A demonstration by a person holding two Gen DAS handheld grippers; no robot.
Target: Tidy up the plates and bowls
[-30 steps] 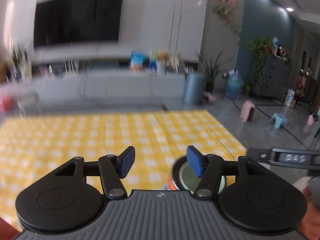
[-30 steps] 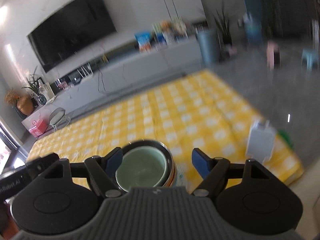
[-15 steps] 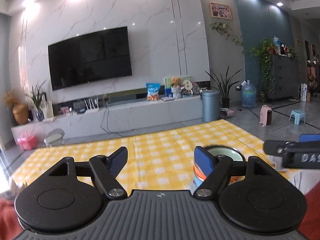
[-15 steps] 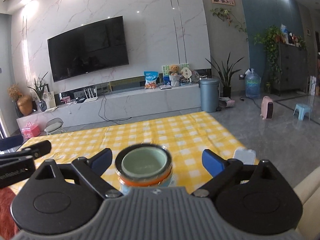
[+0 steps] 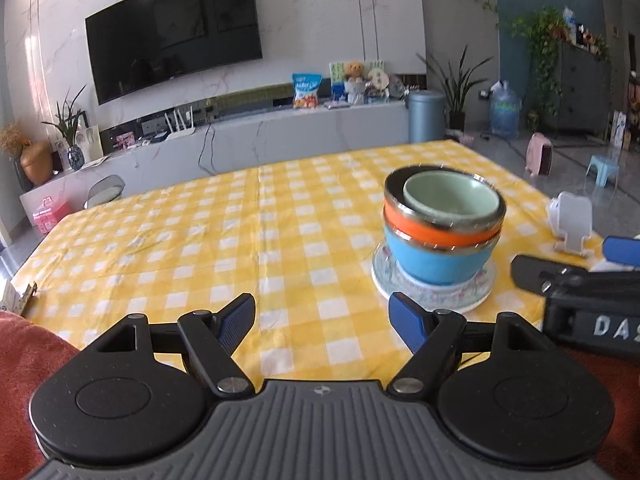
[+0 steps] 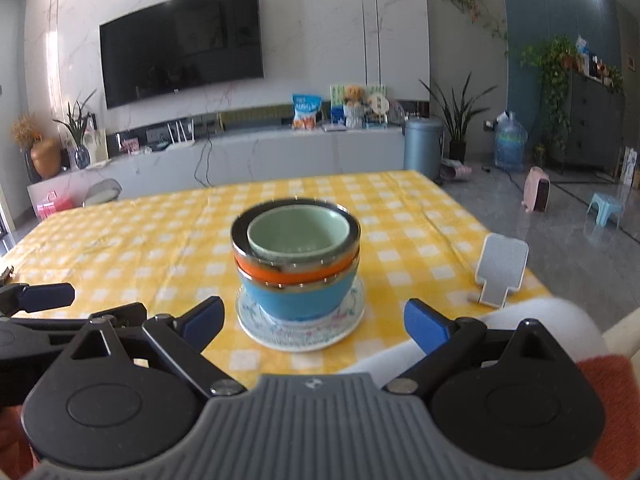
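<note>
A stack of nested bowls stands on a patterned white plate point(image 6: 300, 330) on the yellow checked tablecloth point(image 6: 140, 240): a blue bowl point(image 6: 298, 300) at the bottom, an orange bowl point(image 6: 296, 271) in it, a pale green bowl point(image 6: 298, 234) on top. The stack also shows in the left wrist view point(image 5: 440, 228), right of centre. My right gripper point(image 6: 314, 322) is open and empty, just short of the plate. My left gripper point(image 5: 322, 318) is open and empty, left of the stack and nearer than it.
A white phone stand point(image 6: 502, 270) sits near the table's right edge. The right gripper's body point(image 5: 580, 292) reaches into the left wrist view at right. Beyond the table are a TV wall, a long cabinet point(image 6: 240, 160) and a grey bin point(image 6: 424, 146).
Both grippers have drawn back from the bowl stack and levelled out. The stack, earlier close between the right fingers, now stands farther off with its plate in full view.
</note>
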